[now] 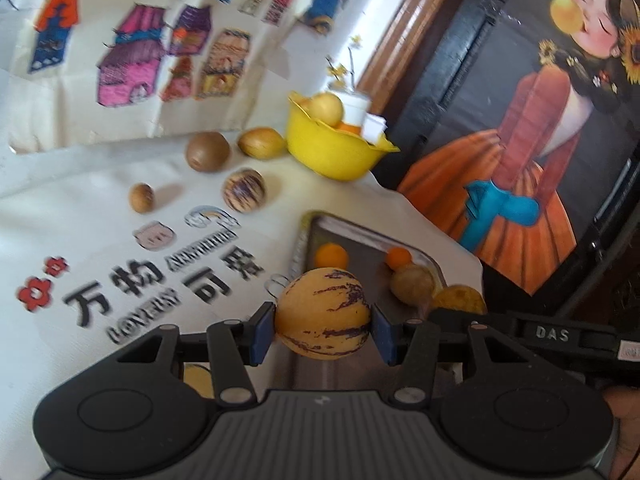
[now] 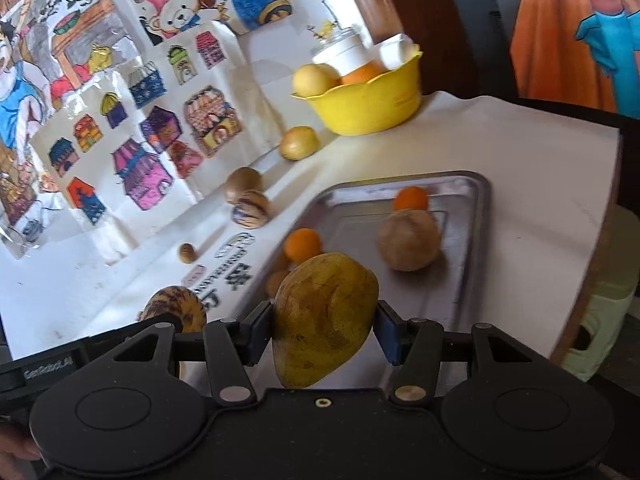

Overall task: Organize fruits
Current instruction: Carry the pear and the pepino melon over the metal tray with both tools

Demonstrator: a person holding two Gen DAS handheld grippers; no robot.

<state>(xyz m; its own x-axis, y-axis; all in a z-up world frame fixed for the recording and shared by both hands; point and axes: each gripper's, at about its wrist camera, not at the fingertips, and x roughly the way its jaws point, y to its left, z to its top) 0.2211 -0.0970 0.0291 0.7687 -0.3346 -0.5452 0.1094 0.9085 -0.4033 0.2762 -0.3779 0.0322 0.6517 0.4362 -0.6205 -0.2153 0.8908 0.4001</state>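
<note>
My left gripper (image 1: 322, 330) is shut on a yellow melon with purple stripes (image 1: 322, 312), held over the near end of the steel tray (image 1: 316, 236). My right gripper (image 2: 324, 330) is shut on a dull yellow-brown mango (image 2: 324, 316), above the near end of the same tray (image 2: 480, 208). In the tray lie two small oranges (image 2: 411, 198) (image 2: 303, 243) and a round tan fruit (image 2: 408, 240). Loose on the white cloth are a second striped melon (image 1: 244, 191), a brown round fruit (image 1: 207, 151), a yellow-brown mango (image 1: 262, 143) and a small brown fruit (image 1: 141, 197).
A yellow bowl (image 1: 328, 148) at the back holds pale fruit, an orange and white cups. Coloured drawings lean against the wall behind. The table's right edge (image 2: 600, 220) drops off beside the tray, with a dark painted panel (image 1: 520, 140) beyond. The left gripper's striped melon (image 2: 176, 308) shows beside my right one.
</note>
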